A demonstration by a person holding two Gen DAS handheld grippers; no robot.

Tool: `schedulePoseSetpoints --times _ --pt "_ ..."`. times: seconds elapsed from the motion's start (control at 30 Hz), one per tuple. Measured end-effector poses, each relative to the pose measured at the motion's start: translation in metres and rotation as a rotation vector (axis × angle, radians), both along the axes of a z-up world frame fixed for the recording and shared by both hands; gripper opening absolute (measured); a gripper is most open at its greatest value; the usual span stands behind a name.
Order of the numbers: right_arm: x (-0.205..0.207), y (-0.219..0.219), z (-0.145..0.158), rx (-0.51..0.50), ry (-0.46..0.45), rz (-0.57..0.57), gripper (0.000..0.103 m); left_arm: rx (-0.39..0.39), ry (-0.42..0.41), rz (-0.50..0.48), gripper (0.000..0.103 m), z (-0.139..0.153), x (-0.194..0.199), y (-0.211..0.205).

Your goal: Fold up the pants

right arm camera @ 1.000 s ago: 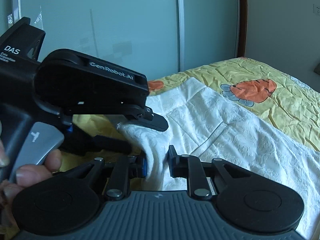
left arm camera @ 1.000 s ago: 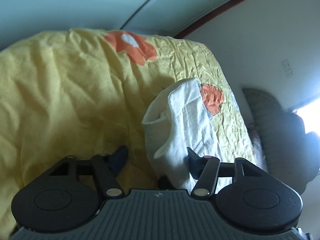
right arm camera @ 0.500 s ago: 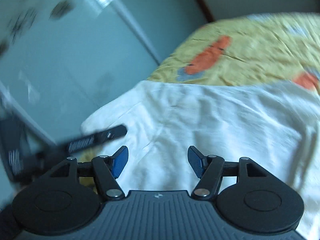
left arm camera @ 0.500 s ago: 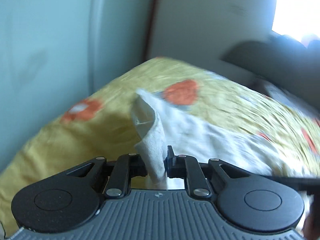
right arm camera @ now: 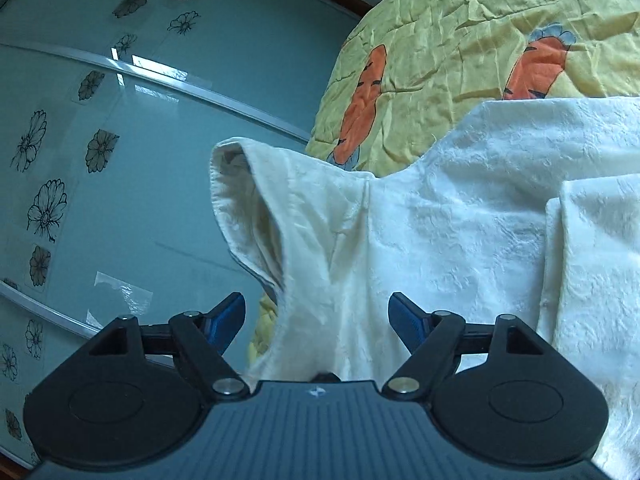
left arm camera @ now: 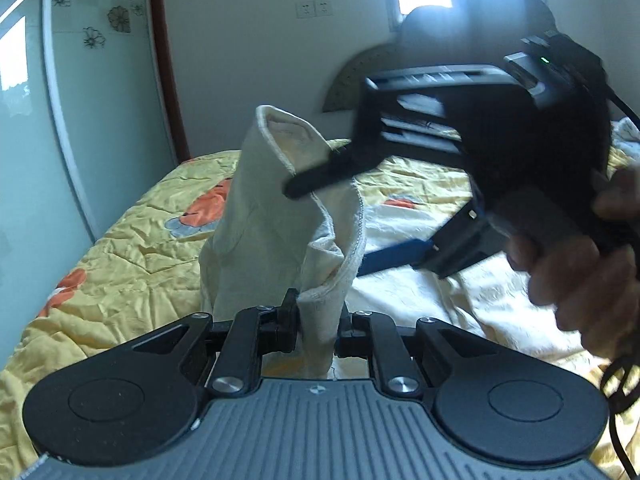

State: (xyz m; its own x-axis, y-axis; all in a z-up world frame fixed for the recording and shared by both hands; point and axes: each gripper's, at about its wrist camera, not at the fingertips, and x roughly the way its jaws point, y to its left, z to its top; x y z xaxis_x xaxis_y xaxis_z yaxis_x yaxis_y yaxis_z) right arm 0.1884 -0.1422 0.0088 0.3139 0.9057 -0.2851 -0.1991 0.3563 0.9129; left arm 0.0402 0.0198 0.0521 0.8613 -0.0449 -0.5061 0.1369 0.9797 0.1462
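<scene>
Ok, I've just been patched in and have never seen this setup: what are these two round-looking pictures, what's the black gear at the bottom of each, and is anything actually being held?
There is no robot here. A person carries a hand-held gripper in each hand, and each has a wide-angle camera looking forward along its two fingers, so the black gear at the bottom is the tool itself.

In the left wrist view, the left hand-held gripper is shut on a bunched edge of the white pants, lifting it above the yellow bedspread. The dark blurred shape on the right is the other tool, with the person's hand around it.

In the right wrist view, the right hand-held gripper is open; its blue pads flank the cloth without pinching it. The rest of the pants lies spread on the bed.
</scene>
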Motion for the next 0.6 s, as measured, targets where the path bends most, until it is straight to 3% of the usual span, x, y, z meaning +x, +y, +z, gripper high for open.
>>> schedulePoseSetpoints --times 0.2,0.27,0.3,0.33,0.43,0.53,0.6 --pt "0.005 0.024 0.000 -0.090 -0.006 0.036 0.077 -0.026 0.082 -0.005 0.016 -0.008 0.008 -0.005" --pt "0.008 0.031 -0.006 -0.141 0.003 0.028 0.056 -0.040 0.097 0.001 0.016 -0.007 0.010 -0.003" --pt "0.009 0.035 -0.009 -0.179 0.012 0.029 0.033 -0.043 0.098 0.004 0.016 -0.006 0.011 -0.001" --pt "0.009 0.038 -0.013 -0.195 0.014 0.032 0.024 -0.044 0.100 0.004 0.016 -0.004 0.011 0.001" --pt "0.006 0.039 -0.020 -0.196 0.010 0.028 0.021 -0.058 0.133 0.009 0.016 -0.003 0.011 0.006" --pt "0.004 0.040 -0.021 -0.197 0.013 0.023 0.021 -0.067 0.149 0.011 0.035 -0.003 0.009 0.009" --pt "0.004 0.040 -0.021 -0.198 0.016 0.022 0.021 -0.070 0.161 0.011 0.037 -0.002 0.007 0.009"
